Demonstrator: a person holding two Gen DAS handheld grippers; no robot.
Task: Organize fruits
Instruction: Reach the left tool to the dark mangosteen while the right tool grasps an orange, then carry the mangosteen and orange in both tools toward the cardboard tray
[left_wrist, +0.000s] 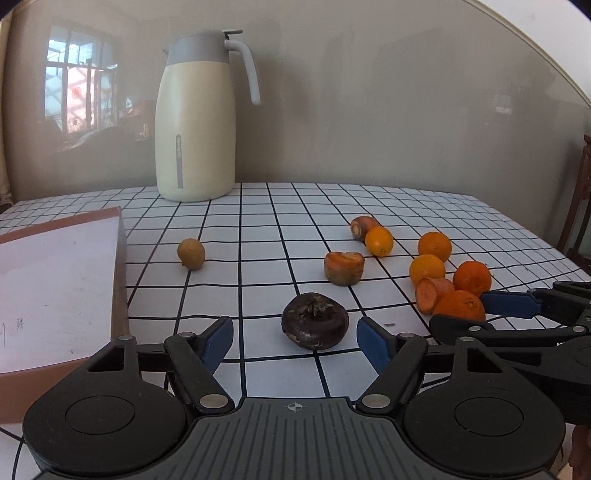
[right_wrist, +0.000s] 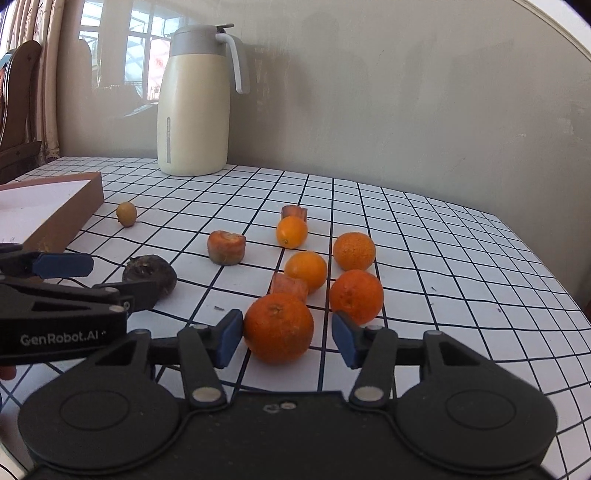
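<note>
Jug behind fruit; box left; carrot chunk mid-table.

Count on the checked tablecloth:
- mandarins: 3
- kumquats: 3, two orange, one dull yellow-brown
- carrot chunks: 3
- dark water chestnut, probably: 1
- thermal jug: 1
- cardboard box: 1

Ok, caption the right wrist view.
Right gripper open around an orange, pads not yet gripping, other fruit scattered behind.
</note>
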